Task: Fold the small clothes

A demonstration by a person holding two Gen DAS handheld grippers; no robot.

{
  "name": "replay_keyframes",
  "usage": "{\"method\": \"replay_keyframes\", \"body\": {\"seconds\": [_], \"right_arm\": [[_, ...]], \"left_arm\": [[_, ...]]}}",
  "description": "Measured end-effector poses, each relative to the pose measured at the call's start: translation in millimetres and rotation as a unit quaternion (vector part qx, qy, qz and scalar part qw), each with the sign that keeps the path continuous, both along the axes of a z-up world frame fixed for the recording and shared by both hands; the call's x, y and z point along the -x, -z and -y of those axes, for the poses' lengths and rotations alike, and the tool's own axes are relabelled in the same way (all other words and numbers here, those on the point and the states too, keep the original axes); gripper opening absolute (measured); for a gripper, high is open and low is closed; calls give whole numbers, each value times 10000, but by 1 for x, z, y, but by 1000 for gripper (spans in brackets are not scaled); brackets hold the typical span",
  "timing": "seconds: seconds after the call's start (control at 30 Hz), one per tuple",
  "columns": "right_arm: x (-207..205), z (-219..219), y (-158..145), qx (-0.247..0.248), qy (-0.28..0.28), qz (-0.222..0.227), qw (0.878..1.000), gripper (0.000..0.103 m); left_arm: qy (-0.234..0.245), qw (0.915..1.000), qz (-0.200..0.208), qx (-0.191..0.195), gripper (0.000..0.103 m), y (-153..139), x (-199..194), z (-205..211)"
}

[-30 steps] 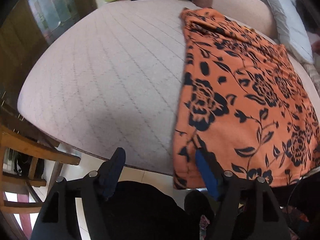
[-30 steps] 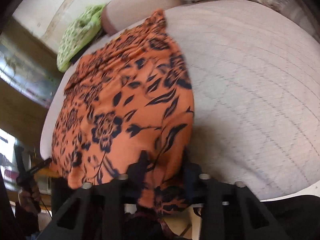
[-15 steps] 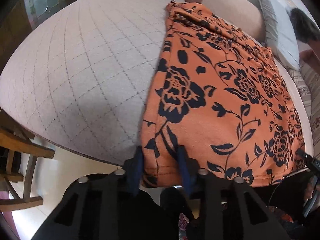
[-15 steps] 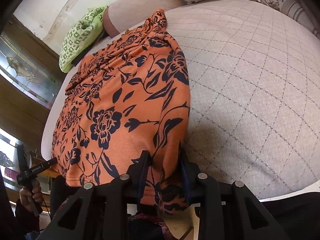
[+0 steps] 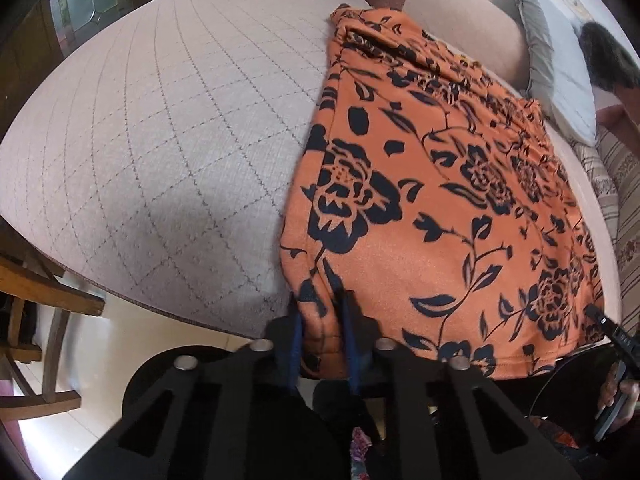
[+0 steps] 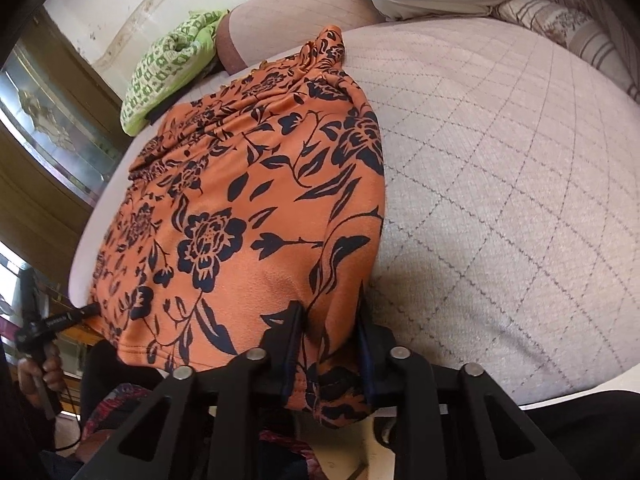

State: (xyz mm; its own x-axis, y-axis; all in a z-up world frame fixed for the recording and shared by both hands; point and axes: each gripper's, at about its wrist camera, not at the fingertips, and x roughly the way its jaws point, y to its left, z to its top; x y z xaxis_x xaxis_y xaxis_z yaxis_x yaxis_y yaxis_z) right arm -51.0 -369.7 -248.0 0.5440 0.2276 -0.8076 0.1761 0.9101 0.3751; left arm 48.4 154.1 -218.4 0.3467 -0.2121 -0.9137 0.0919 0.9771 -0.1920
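Observation:
An orange garment with a black flower print (image 5: 432,208) lies spread on a quilted beige cushion (image 5: 168,128), its hem hanging over the near edge. My left gripper (image 5: 320,320) is shut on the garment's near left corner at the cushion's edge. In the right wrist view the same garment (image 6: 248,208) fills the left half, and my right gripper (image 6: 328,336) is shut on its near right corner, where the cloth bunches between the fingers. The other gripper's tip shows at the far hem corner in each view.
A green patterned cloth (image 6: 168,64) lies at the back of the cushion. A grey pillow (image 5: 556,68) and a striped cushion (image 5: 624,200) sit on the right. A wooden chair (image 5: 36,300) stands at the near left, below the cushion's edge.
My left gripper moved right onto the hem's left corner and closed on it. The right gripper stayed shut on the right corner, and both views moved closer to the cloth.

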Motion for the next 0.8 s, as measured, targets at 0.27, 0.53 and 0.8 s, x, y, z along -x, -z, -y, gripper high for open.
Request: {"method": "replay_keyframes", "body": {"seconds": [0.27, 0.53, 0.8], "right_arm": [[4, 1, -26, -239, -75, 179, 9995, 13], [24, 9, -48, -400, 7, 245, 9989, 9], [34, 15, -42, -425, 57, 108, 9990, 9]], "left_arm": [[67, 9985, 293, 454, 9, -19, 4, -9], [149, 9965, 514, 643, 8, -40, 15, -25], [312, 9969, 487, 538, 8, -41, 25, -27]]}}
